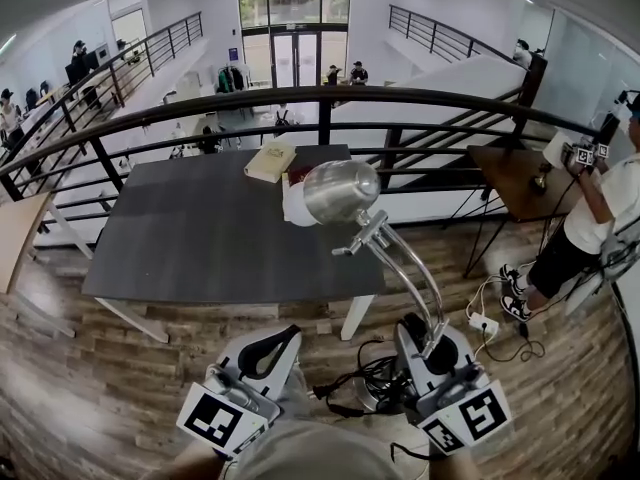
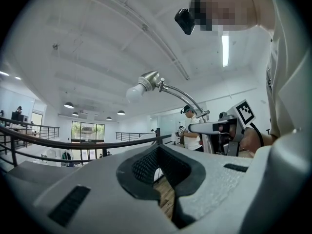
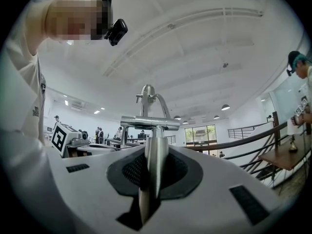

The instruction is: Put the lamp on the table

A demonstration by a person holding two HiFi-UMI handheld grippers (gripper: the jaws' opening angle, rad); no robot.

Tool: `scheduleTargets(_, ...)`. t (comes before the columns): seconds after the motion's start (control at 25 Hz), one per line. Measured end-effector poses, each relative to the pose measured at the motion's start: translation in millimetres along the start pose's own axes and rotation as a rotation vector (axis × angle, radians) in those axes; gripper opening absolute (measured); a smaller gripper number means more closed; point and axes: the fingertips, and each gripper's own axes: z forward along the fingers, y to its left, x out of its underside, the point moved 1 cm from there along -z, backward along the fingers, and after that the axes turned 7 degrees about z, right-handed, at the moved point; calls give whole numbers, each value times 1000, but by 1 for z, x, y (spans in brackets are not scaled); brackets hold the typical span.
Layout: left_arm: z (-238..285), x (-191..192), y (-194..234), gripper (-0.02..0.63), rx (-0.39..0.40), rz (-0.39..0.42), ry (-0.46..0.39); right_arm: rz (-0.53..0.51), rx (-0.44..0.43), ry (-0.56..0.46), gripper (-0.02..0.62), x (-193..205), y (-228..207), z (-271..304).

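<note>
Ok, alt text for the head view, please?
The right gripper grips a chrome lamp by its curved stem, the shade in front of a dark table with a book. The left gripper holds nothing.

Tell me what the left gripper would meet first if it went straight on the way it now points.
Probably the near edge of the dark table, close to its white leg, which shows past the left gripper. Height is unclear, so it could slip under the top.
</note>
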Motion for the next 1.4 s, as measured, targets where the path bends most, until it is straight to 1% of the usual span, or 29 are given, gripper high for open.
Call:
scheduleTargets(0.12,22,18,24,5,4,5,5,1,-2,0,46,14,-17,29)
scheduleTargets(0.32,63,28,89,5,16,-15,19,17,-8,17,46,13,-41,103)
scheduleTargets(0.56,118,44,145,5,27,-27,35,25,5,28,46,20,-84,166)
scheduleTargets(0.8,172,53,237,5,48,-48,39,42,33,45,44,20,-121,266)
scheduleTargets(1.12,238,76,364,5,56,-75,58,39,57,66,44,19,-165,400)
scheduleTargets(1.4,282,76,450,5,74,-82,40,25,85,56,44,3,-192,490)
